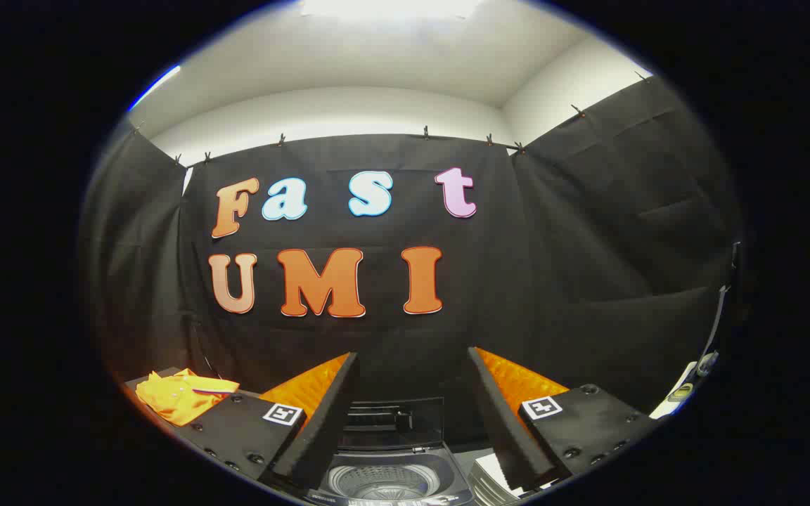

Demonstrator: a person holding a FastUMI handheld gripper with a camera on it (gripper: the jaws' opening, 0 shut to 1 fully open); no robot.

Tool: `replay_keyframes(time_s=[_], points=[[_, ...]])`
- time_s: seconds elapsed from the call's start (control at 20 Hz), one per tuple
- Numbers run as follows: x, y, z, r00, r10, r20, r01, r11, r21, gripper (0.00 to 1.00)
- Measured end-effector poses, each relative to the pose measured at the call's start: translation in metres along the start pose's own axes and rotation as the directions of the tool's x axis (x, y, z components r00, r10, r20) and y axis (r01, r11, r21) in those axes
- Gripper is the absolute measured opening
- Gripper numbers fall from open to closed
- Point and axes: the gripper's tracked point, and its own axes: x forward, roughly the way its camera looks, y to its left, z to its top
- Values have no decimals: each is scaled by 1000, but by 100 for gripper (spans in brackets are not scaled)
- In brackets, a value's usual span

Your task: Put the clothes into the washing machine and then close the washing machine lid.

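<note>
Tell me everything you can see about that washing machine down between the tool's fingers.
The washing machine is a dark top-loader seen from above, just ahead of the open tool and framed between its two fingers. Its lid stands raised at the back, dark and see-through looking. Below it the round drum shows pale, ribbed metal rings and looks empty. Nothing touches the machine; the fingers are apart from it.

Gripper (413, 365): fingers spread wide apart, nothing held between them. Both fingers (324, 414) reach forward and upward, their tips level with each other. Neither finger is in contact with any object. Gripper is carried level, without visible tilt.
</note>
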Motion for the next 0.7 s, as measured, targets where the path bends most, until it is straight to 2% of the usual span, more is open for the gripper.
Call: replay_keyframes(time_s=[0.7], points=[[-5, 0, 1, 1000, -23, -18, 23, 1000, 3, 97]])
